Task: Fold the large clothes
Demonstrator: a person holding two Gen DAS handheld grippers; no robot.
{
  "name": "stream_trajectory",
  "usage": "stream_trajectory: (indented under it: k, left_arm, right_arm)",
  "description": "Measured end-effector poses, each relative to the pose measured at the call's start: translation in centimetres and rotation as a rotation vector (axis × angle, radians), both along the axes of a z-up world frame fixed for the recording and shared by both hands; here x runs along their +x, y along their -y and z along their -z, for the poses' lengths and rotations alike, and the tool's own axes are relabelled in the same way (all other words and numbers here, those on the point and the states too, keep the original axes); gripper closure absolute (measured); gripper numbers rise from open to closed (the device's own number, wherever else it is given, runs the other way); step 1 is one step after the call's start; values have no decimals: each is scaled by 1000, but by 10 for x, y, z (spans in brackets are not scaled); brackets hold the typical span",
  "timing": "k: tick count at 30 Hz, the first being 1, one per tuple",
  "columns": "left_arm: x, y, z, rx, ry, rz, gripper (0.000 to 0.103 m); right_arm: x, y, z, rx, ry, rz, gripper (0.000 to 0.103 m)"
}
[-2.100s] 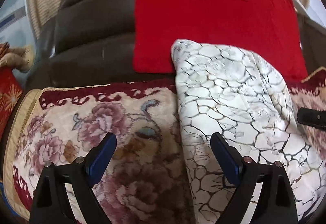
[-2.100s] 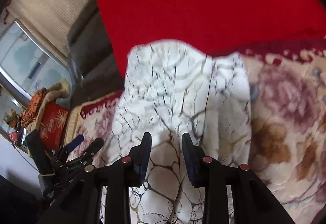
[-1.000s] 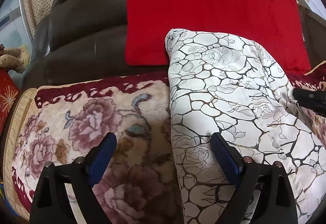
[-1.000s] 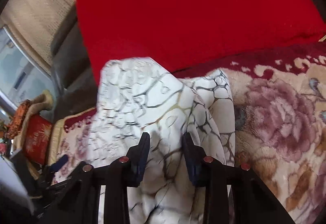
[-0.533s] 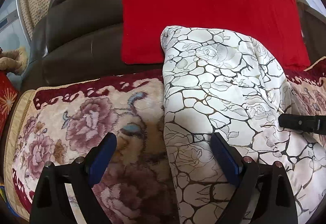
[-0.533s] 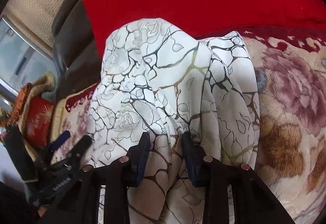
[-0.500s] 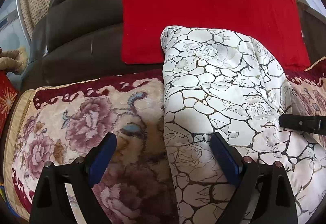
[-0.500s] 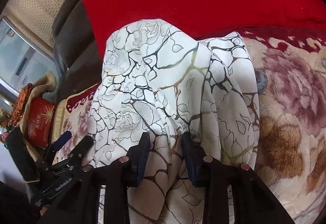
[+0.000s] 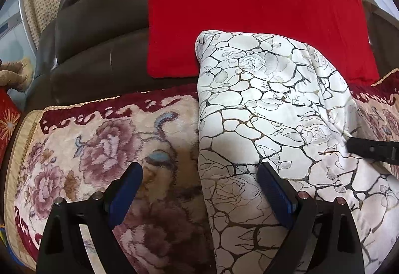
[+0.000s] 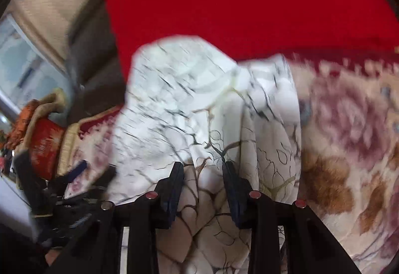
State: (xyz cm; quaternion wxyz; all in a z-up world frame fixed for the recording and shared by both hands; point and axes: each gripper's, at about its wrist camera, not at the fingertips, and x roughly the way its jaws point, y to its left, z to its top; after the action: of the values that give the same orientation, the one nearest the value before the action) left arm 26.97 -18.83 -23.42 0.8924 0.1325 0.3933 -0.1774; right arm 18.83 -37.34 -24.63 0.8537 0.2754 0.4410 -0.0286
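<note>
A large white garment (image 9: pixel 261 111) printed with dark crackle lines and roses lies folded lengthwise on the sofa seat, its far end against the backrest. My left gripper (image 9: pixel 199 191) hovers open over the garment's left edge, with nothing pinched; its right finger (image 9: pixel 274 196) is above the cloth. My right gripper (image 10: pixel 203 184) is shut on a bunched fold of the white garment (image 10: pixel 189 104), which drapes away from its blue pads. The right wrist view is motion-blurred. The right gripper's black tip (image 9: pixel 371 149) shows at the garment's right side.
A floral plush cover (image 9: pixel 104 149) spreads over the seat. A red cloth (image 9: pixel 249 12) hangs down the dark brown sofa backrest (image 9: pixel 99 32). Red and orange items (image 10: pixel 42 139) sit beyond the sofa's left end.
The right gripper, still holding the fold, has dropped slightly and come inward over the garment's right side; the cloth's right part has shifted with it. The left gripper has stayed put and open.
</note>
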Motion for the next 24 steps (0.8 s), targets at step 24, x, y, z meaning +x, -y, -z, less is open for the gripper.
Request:
stream_trajectory:
  k: [24]
  left_arm:
    - [-2, -1, -4, -6, 3, 18, 10]
  right_arm:
    - [-35, 51, -16, 110, 107, 48, 37]
